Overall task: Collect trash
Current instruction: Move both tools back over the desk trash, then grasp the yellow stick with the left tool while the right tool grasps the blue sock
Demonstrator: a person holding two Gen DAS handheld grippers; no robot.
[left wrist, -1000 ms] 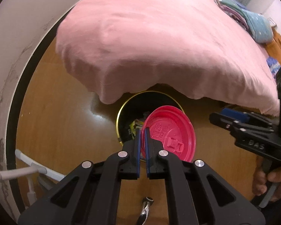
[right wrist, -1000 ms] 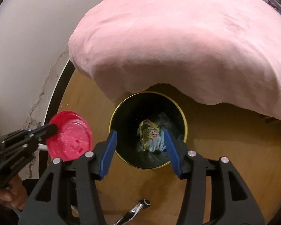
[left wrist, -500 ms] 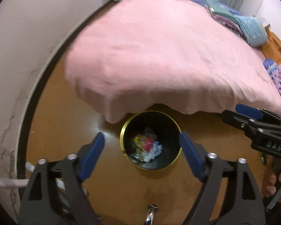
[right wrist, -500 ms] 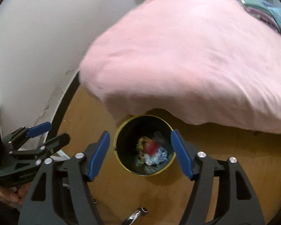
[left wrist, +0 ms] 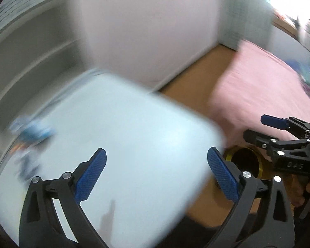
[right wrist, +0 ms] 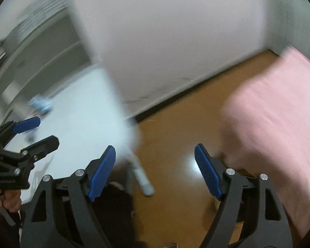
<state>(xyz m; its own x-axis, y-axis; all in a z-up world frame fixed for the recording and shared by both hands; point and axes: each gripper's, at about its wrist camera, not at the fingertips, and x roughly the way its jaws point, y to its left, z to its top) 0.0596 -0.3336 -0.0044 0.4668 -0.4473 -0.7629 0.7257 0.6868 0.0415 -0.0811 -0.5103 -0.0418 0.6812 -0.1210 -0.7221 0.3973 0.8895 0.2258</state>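
Both tongs are between pickups. The left gripper (left wrist: 156, 173) has just been opening and gapes wide, empty, over a white table (left wrist: 122, 136). The right gripper (right wrist: 155, 170) has also been opening, nothing between its pads. The bin (left wrist: 246, 161) sits at 4 o'clock in the left view, beside the bed (left wrist: 258, 91). Blurred blue litter (left wrist: 34, 131) at 9 o'clock looks like the next target: reach, straddle, close.

Pale blue table (left wrist: 134, 128), pink bedspread (right wrist: 279, 113), gold-rimmed black bin (left wrist: 246, 161), brown floor (right wrist: 171, 124)
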